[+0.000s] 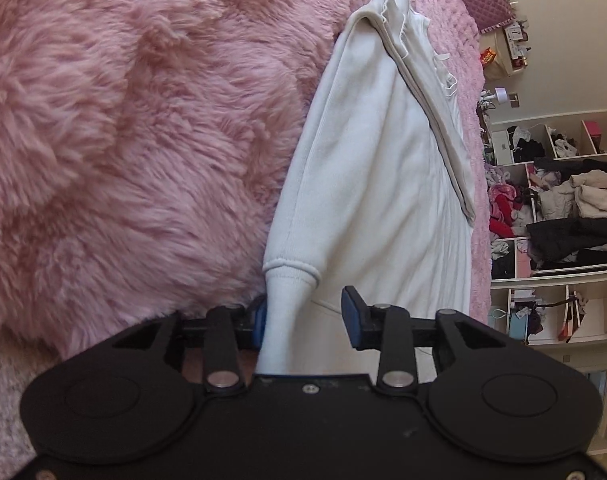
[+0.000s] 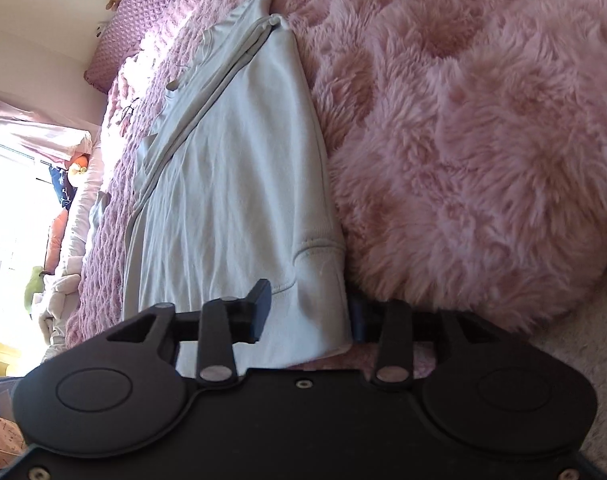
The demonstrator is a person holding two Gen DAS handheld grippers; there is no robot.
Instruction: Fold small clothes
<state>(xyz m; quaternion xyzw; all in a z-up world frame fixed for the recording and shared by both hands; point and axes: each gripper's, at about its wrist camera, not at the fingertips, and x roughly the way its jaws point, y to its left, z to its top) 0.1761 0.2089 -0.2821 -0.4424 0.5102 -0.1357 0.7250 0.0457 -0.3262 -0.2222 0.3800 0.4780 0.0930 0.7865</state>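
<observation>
I can read no text, label, brand or number anywhere from either of my tongs' cameras. The one candidate is a red and yellow package (image 1: 488, 56) on the far shelf unit (image 1: 559, 276) against the wall, seen from my left tongs, but any print on it is too small to make out.

The garment (image 1: 379, 184) lies on the bed (image 1: 463, 40), beside the fur throw (image 1: 123, 140). Shelves (image 1: 559, 208) stand beyond the bed's far edge. A pillow (image 2: 135, 28) lies at the bed's head.
</observation>
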